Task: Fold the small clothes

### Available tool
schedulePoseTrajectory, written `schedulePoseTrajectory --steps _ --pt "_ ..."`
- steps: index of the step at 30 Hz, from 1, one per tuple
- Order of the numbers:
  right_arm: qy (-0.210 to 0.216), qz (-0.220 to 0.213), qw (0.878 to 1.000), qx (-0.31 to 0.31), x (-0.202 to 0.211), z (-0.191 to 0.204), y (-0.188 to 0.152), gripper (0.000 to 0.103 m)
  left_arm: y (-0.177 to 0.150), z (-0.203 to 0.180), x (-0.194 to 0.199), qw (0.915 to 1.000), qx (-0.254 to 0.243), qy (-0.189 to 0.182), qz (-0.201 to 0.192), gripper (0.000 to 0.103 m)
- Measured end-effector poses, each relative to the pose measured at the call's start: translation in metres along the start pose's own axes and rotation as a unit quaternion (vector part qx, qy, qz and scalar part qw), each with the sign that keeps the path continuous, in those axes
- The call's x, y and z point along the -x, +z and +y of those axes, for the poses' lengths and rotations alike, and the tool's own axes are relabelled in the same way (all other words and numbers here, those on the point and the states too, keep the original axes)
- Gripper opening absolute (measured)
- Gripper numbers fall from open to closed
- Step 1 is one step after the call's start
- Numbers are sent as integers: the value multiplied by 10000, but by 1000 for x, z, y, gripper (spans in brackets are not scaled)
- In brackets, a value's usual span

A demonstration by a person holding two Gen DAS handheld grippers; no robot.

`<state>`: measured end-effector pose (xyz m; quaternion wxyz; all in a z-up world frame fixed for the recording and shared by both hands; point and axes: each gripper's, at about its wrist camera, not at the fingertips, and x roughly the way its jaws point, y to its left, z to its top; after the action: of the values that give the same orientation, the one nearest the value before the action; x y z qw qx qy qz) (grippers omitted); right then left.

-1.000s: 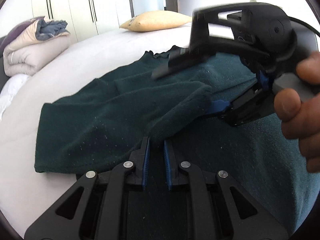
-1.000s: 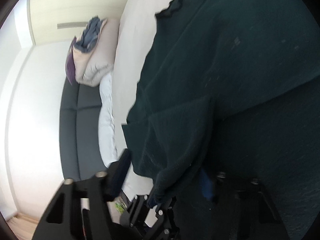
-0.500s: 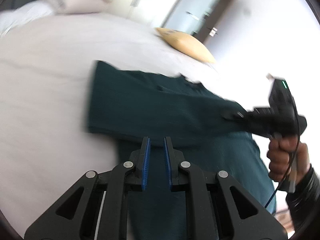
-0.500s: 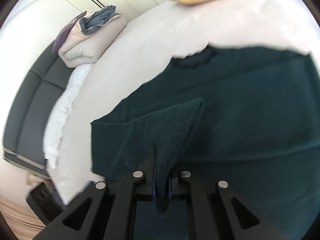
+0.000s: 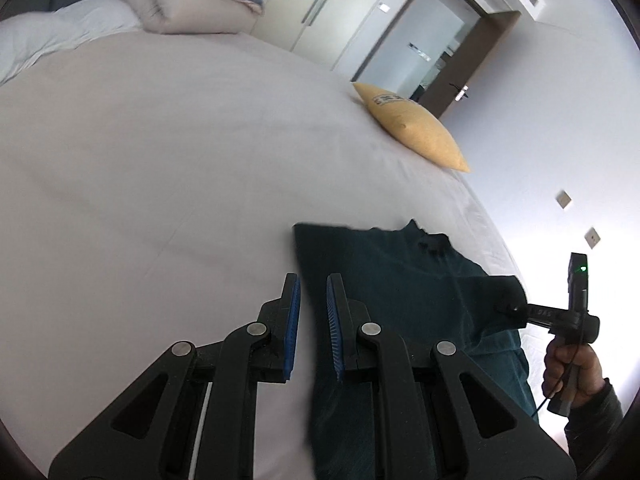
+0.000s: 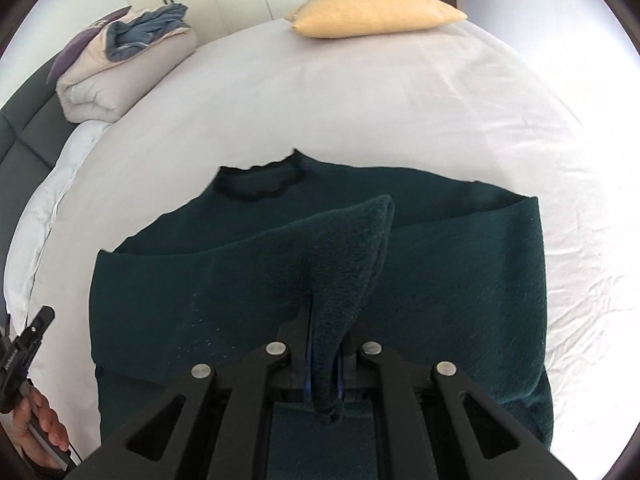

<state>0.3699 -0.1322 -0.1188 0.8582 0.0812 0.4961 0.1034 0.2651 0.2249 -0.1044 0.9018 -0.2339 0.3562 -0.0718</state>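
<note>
A dark green knit sweater [image 6: 440, 280] lies on the white bed sheet [image 6: 400, 100], collar away from me, left sleeve folded across the body. My right gripper [image 6: 323, 344] is shut on the sleeve cuff [image 6: 352, 248] and holds it raised above the sweater's middle. In the left wrist view the sweater [image 5: 400, 280] lies at the lower right and the right gripper [image 5: 516, 308] shows holding the cuff. My left gripper [image 5: 312, 292] is open and empty, held over the sweater's left edge.
A yellow pillow [image 6: 372, 12] lies at the far end of the bed, also in the left wrist view [image 5: 412, 128]. A rolled beige duvet [image 6: 120, 68] with blue cloth sits at the far left by a dark headboard [image 6: 24, 136]. White wardrobes and a door stand behind.
My left gripper has drawn away from the sweater's middle to its left edge. My right gripper has carried the sleeve cuff across the body and levelled out.
</note>
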Motion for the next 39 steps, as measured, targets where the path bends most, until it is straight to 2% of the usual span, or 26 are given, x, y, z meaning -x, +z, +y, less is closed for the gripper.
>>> schedulePoseTrajectory --steps 5,10,18,22,26,34,37,39 --pt "-56 134 9999 49 -15 -6 -2 9 10 -35 -22 9990 -429 -15 109 13" --pt "52 187 9997 -112 -18 -14 -8 9 10 -56 -53 9968 -641 160 455 13" --pt "180 194 9991 -345 -25 -30 -5 9 -19 -66 -114 9861 -1057 571 1148 13" --pt "481 223 9961 -701 -28 -45 -3 11 -29 -64 -117 9841 -1202 647 1136 13" --pt "663 182 9944 -806 -25 -50 -6 11 -30 -63 -115 9835 -1229 644 1165 13" --pt "417 138 9963 -741 -26 -50 2 11 -32 -58 -108 9847 -1112 447 1265 13" --pt "576 153 9942 -890 -31 -59 2 10 -24 -46 -87 9921 -772 411 898 13" --pt "870 153 9896 -1139 -31 -70 0 12 -16 -38 -73 9955 -556 450 616 13"
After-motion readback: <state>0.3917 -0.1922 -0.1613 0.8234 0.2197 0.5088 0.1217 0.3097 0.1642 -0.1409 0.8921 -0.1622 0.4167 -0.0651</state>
